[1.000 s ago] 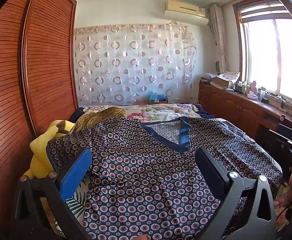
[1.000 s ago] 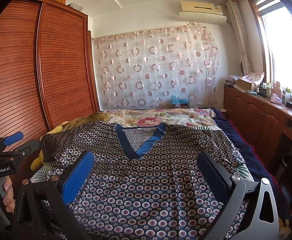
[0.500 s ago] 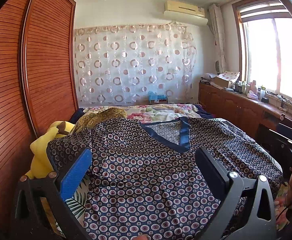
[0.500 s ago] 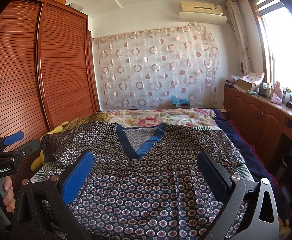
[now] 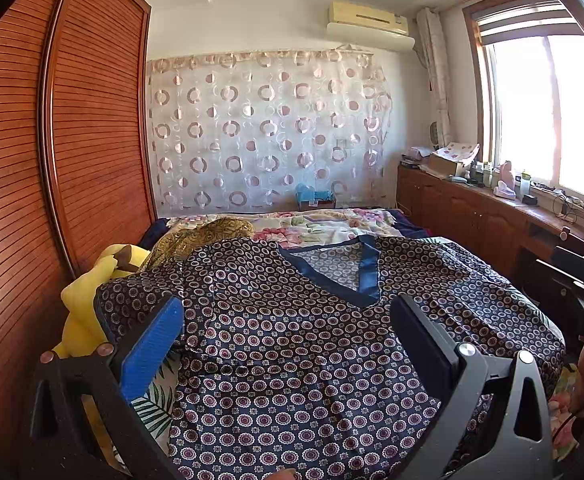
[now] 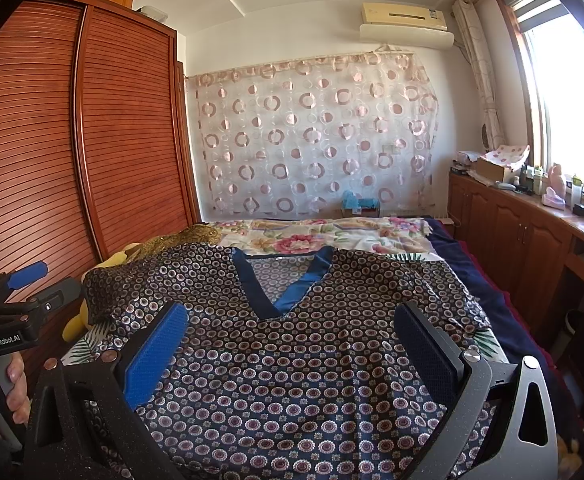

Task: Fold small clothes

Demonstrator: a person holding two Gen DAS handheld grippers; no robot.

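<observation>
A dark blue shirt (image 5: 292, 344) with a circle print and a blue V-neck collar (image 5: 356, 280) lies spread flat on the bed, collar at the far end. It also shows in the right wrist view (image 6: 300, 360). My left gripper (image 5: 287, 320) is open and empty, held above the shirt's near left part. My right gripper (image 6: 292, 324) is open and empty above the shirt's near middle. The left gripper's body (image 6: 15, 304) shows at the far left of the right wrist view, held in a hand.
A yellow plush toy (image 5: 87, 296) and a golden-brown cloth (image 5: 199, 236) lie at the bed's left by the wooden wardrobe (image 5: 51, 160). A floral sheet (image 6: 324, 236) covers the far bed. A wooden counter (image 6: 532, 224) runs along the right wall.
</observation>
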